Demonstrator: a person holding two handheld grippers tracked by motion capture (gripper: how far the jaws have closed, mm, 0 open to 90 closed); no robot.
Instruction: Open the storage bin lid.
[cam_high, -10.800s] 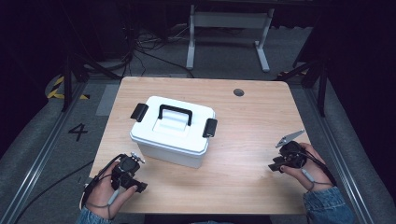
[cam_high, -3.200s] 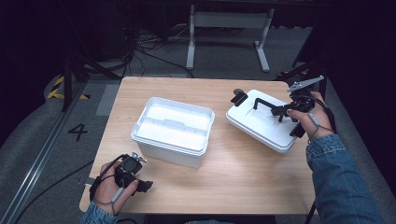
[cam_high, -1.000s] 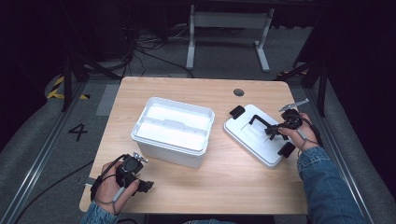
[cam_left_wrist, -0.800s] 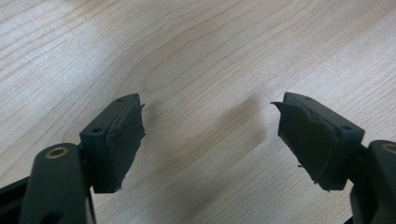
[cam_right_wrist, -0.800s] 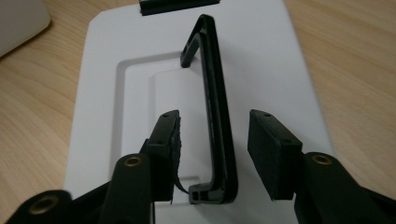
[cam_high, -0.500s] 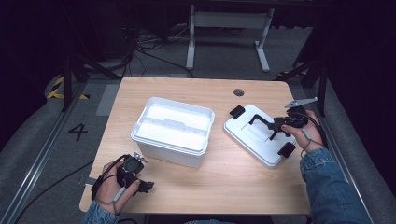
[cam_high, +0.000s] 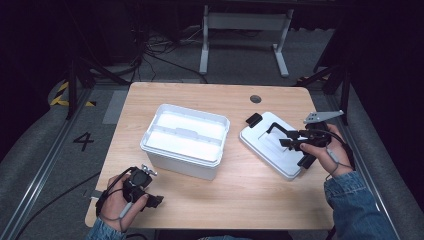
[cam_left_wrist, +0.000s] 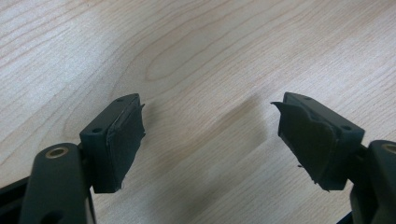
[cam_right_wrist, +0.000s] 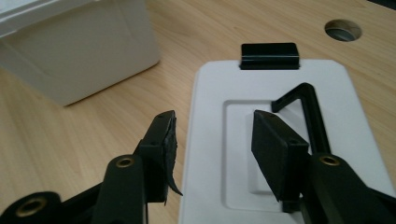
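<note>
Lying flat on the right part of the wooden table (cam_high: 250, 195), the white lid (cam_high: 272, 147) is seen with its black handle (cam_high: 277, 129) raised and a black latch (cam_high: 253, 119) at its far end; a second latch shows at its near edge by the right hand. The right tool (cam_high: 286, 143) is held just over the lid, its jaws having just been opening and now spread wide with nothing gripped between them. In the right gripper view the lid (cam_right_wrist: 224, 154) lies beneath the two jaws, the handle (cam_right_wrist: 306, 105) stands beyond the right jaw and apart from it, and the far latch (cam_right_wrist: 269, 55) is seen at the lid's edge, with a round hole (cam_right_wrist: 343, 29) in the table farther off. The open white box (cam_high: 185, 140) stands near the middle of the table, well apart from the lid, with its inside bare and an inner ledge across it; a corner of the box (cam_right_wrist: 79, 51) is shown at the upper left of the right gripper view. The left tool (cam_high: 155, 200) is held low by the table's near left corner, close to the box but not touching it. Its jaws are seen wide apart in the left gripper view, with only bare table wood (cam_left_wrist: 201, 70) between them and nothing held.
</note>
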